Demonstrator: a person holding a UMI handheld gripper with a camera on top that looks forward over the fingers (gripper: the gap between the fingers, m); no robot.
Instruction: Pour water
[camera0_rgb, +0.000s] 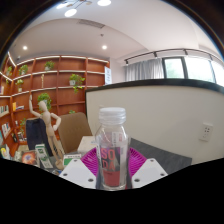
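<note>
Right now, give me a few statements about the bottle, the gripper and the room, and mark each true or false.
1. The bottle stands upright between the fingers of the gripper. True.
2. The bottle is made of dark, opaque metal. False: it is clear, and the pink pads show through it.
3. A wooden figure stands beside the bottle, in front of the shelves. True.
4. The shelves are bare. False: they hold green plants.
5. A window shows beyond the white wall. True.
</note>
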